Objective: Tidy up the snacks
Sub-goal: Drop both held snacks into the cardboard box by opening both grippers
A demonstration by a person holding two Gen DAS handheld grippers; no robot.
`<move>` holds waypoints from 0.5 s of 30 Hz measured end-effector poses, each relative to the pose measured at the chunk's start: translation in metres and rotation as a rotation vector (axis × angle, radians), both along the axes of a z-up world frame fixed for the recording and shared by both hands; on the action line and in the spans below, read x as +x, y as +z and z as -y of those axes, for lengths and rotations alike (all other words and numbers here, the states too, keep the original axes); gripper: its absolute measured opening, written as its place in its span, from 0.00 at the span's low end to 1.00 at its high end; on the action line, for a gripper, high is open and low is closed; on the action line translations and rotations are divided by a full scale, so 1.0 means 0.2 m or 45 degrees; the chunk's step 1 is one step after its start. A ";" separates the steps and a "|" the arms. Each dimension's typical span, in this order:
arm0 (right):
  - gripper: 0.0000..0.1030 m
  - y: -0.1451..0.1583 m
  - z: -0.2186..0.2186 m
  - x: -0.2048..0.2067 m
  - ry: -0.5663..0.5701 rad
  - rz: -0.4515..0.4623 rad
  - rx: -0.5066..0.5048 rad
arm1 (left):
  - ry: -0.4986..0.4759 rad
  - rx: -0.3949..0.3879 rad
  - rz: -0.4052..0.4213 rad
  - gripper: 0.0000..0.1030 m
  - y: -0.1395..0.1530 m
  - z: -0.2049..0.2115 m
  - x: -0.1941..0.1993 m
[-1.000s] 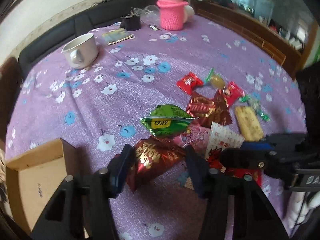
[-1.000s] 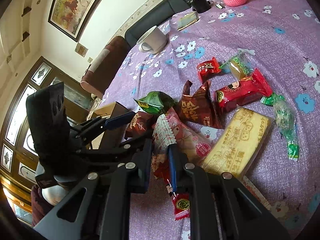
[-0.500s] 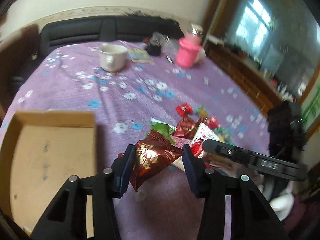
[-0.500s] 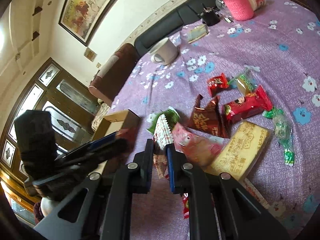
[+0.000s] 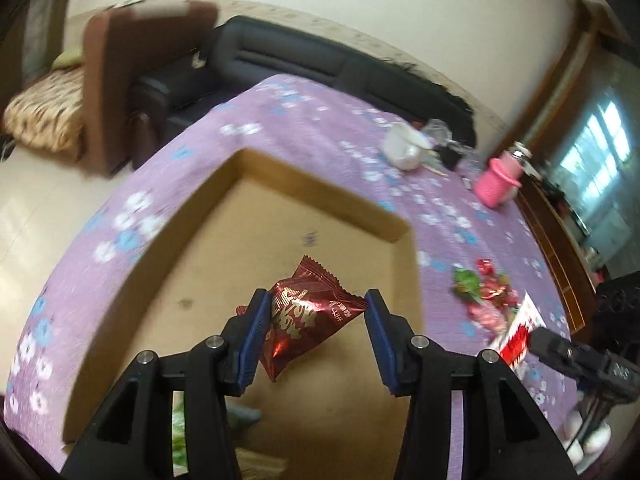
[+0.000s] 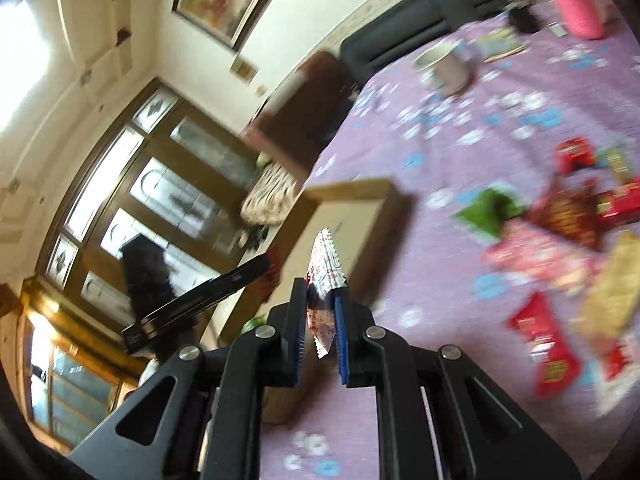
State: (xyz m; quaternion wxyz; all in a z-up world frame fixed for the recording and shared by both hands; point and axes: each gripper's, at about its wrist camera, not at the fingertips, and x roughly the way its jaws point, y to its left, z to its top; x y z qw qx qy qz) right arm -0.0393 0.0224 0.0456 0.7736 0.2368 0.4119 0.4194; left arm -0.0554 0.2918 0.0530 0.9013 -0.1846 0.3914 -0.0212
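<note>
— So, what's the left gripper (image 5: 314, 330) got?

— A dark red snack packet (image 5: 308, 318), clamped between the blue pads. Its jaws grasp it by the sides, and the packet hangs tilted, one corner pointing down, above the floor of the cardboard box (image 5: 280, 168).

— And the box itself?

— It sits on the counter (image 5: 320, 120), on the purple flowered cloth, right ahead of and beneath the left jaws. Something green lies in it below the left finger, mostly hidden.

— Right side now?

— The right gripper (image 6: 320, 328) is clenched on a thin white-and-red printed packet (image 6: 326, 268), held edge-on, its crimped top sticking out past the fingertips. The box lies just beyond those jaws in this view, a bit to the left.

— Where's the remaining pile?

— To the right of the right jaws: a green packet (image 6: 490, 210), a brown one (image 6: 568, 216), a pale biscuit pack (image 6: 612, 292) and several red wrappers, all blurred. Farther off stand a white mug (image 6: 446, 66) and a pink knitted bottle cover (image 6: 576, 0).
</note>
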 end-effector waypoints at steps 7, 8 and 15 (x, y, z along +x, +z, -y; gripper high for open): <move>0.15 -0.09 -0.42 -0.03 0.184 -0.067 -0.102 | 0.115 -0.062 -0.035 0.52 -0.01 -0.12 -0.12; 0.15 -0.11 -0.49 -0.04 0.210 -0.093 -0.119 | 0.125 -0.056 -0.022 0.53 0.01 -0.13 -0.14; 0.17 -0.25 -0.75 -0.09 0.384 -0.216 -0.183 | 0.198 -0.082 0.061 0.63 0.06 -0.19 -0.30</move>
